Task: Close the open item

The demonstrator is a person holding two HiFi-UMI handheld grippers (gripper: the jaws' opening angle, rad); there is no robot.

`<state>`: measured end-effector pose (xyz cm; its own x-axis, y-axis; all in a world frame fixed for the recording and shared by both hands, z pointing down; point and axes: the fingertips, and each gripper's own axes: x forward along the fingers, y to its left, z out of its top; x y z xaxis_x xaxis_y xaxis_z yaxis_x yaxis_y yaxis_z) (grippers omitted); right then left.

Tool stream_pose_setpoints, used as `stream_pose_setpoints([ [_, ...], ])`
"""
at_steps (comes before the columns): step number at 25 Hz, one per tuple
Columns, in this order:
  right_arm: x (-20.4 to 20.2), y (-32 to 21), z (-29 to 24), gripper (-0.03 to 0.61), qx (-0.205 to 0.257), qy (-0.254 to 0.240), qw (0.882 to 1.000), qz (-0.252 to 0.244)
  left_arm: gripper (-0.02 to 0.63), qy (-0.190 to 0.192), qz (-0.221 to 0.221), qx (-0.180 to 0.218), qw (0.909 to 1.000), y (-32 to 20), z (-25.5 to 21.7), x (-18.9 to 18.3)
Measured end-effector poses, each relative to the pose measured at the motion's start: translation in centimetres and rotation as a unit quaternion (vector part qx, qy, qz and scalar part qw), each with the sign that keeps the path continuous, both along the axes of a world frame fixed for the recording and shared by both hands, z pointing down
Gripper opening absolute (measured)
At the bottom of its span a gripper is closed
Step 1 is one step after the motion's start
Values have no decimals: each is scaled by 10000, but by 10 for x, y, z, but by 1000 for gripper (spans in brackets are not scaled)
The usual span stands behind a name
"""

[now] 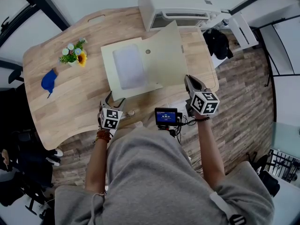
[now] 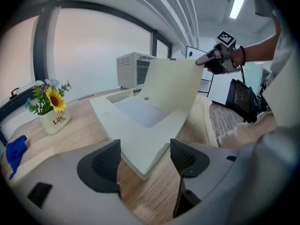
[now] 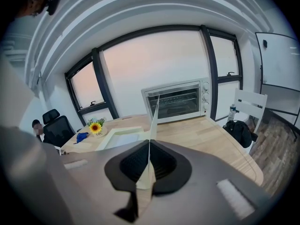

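A flat cream folder [image 1: 127,68] lies open on the wooden table [image 1: 70,102]. A pale sheet rests in its left half. Its right cover [image 1: 164,55] stands lifted and tilted. My right gripper [image 1: 188,80] is shut on that cover's front right corner; in the right gripper view the thin cover edge [image 3: 153,114] runs straight between the pads of my right gripper [image 3: 149,161]. My left gripper [image 1: 112,101] stands open just before the folder's front left corner. In the left gripper view that corner of the folder [image 2: 143,161] lies between the open fingers [image 2: 104,163], apart from them.
A white toaster oven [image 1: 178,3] stands at the table's far edge behind the folder. A flower pot [image 1: 74,55] and a blue cloth [image 1: 48,81] sit to the left. A black bag [image 1: 216,42] and a white chair [image 1: 241,29] are off the right side.
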<state>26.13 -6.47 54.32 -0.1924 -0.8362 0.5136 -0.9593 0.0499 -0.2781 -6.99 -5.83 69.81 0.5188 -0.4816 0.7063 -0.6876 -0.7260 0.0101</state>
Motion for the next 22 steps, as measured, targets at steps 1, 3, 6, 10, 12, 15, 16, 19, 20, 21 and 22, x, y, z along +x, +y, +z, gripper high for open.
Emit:
stream_pose_setpoints([
  [1, -2, 0, 0, 12, -3, -15, 10000, -26, 316, 2, 1, 1, 10000, 0, 0, 0],
  [3, -5, 0, -1, 14, -3, -42, 10000, -58, 316, 8, -1, -5, 10000, 1, 0, 0],
  [6, -8, 1, -2, 14, 14, -111, 9999, -94, 316, 18, 6, -15, 10000, 1, 0, 0],
  [10, -14, -1, -4, 14, 31, -169, 9997, -197, 316, 24, -6, -1, 10000, 1, 0, 0],
  [12, -18, -2, -4, 14, 43, -195, 9995, -243, 318, 36, -7, 1, 10000, 1, 0, 0],
  [15, -22, -2, -6, 14, 60, -227, 9993, -306, 317, 53, -6, 5, 10000, 1, 0, 0],
  [16, -24, -2, -6, 14, 67, -230, 9992, -331, 318, 62, -7, 8, 10000, 1, 0, 1],
  [19, -31, -3, -8, 14, 82, -241, 9987, -450, 318, 78, -6, 7, 10000, 1, -1, 1],
  [20, -35, -3, -8, 15, 83, -247, 9984, -503, 318, 78, -5, 5, 10000, 2, -1, 1],
  [21, -38, -3, -8, 15, 86, -249, 9981, -552, 316, 77, -4, 3, 10000, 2, -1, 1],
  [22, -40, -3, -8, 15, 90, -248, 9979, -586, 318, 75, -3, 0, 10000, 2, -1, 1],
])
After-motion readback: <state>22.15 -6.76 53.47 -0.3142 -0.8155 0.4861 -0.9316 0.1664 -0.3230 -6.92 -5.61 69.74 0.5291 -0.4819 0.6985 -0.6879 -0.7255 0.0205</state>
